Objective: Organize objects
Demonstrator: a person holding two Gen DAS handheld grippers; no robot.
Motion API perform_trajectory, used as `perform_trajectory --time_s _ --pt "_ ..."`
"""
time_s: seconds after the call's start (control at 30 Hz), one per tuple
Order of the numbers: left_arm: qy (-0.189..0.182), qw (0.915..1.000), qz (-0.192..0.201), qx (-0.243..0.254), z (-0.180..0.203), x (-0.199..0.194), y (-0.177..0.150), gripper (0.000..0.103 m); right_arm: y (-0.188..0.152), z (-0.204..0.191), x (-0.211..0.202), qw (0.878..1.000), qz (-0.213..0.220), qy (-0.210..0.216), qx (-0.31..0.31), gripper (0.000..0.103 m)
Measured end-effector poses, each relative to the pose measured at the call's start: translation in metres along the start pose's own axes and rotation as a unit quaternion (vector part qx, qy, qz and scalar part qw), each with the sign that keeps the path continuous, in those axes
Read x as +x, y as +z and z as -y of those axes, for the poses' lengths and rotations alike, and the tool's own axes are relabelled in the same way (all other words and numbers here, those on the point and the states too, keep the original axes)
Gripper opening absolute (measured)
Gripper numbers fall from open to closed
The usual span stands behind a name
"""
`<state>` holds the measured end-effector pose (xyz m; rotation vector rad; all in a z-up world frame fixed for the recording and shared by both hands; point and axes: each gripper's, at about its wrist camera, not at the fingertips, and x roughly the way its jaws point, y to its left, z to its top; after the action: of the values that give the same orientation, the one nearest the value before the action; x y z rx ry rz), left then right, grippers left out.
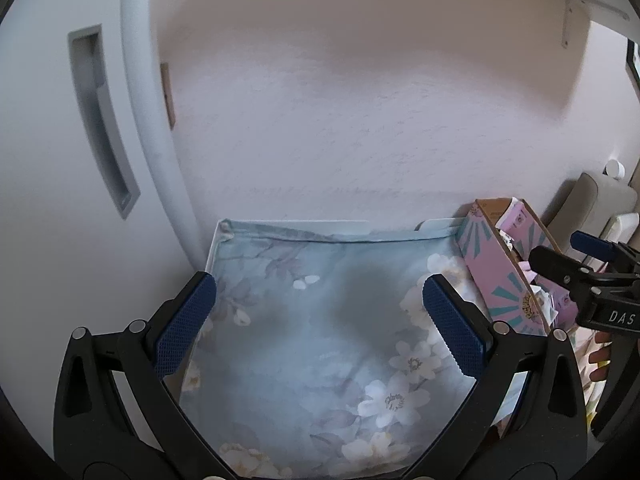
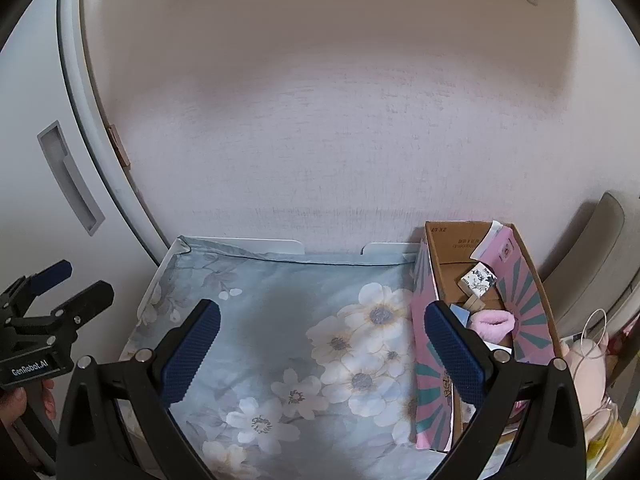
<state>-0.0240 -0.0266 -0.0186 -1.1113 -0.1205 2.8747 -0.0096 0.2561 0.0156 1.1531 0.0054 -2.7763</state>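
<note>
- Plainly, at the far left stands a white cabinet door (image 2: 28,160) with a recessed handle (image 2: 70,180); it borders the left edge of the cloth-covered surface and no task thing lies there.
- Next, the left gripper (image 1: 320,292) hovers with its blue pads spread wide and nothing between them, over the middle of the floral cloth (image 1: 320,340). That part of the cloth carries no loose objects, so I judge this hand has nothing to take where it hangs.
- Then the right gripper (image 2: 322,322) is likewise spread wide and empty, above the right half of the cloth, its right finger just in front of the box.
- Rightmost, the pink patterned box (image 2: 532,300) stands at the cloth's right edge, against the back wall. Inside it lie a fluffy pink item (image 2: 492,326), a small printed packet (image 2: 478,280) and some paper.
- Whether the box is being filled or emptied cannot be told from this scene.
- Either way, work through the open top, come down straight, and keep fingers clear of the thin cardboard walls, which would likely tip or slide if nudged.
- Soft items right of the box are too blurred to name.
</note>
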Motion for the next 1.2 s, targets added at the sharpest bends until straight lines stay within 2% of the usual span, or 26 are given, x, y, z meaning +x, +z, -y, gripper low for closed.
perform_trajectory --time_s 0.17,0.53,0.8,1.2 --pt "0.005 1.0 0.006 -0.004 -0.001 -0.003 -0.004 0.103 0.001 -0.002 -0.002 1.0 0.005 0.0 -0.001 0.102" --pt "-0.013 0.9999 0.008 -0.005 0.002 0.005 -0.005 0.103 0.002 -0.003 -0.001 1.0 0.005 -0.004 -0.003 0.102" --pt "0.009 0.9999 0.012 0.005 0.01 0.009 0.0 0.103 0.005 0.001 0.006 1.0 0.0 -0.005 -0.003 0.102" --pt "0.001 0.9999 0.01 -0.009 0.01 0.008 0.003 0.103 0.01 0.002 0.006 1.0 0.009 -0.006 -0.008 0.102"
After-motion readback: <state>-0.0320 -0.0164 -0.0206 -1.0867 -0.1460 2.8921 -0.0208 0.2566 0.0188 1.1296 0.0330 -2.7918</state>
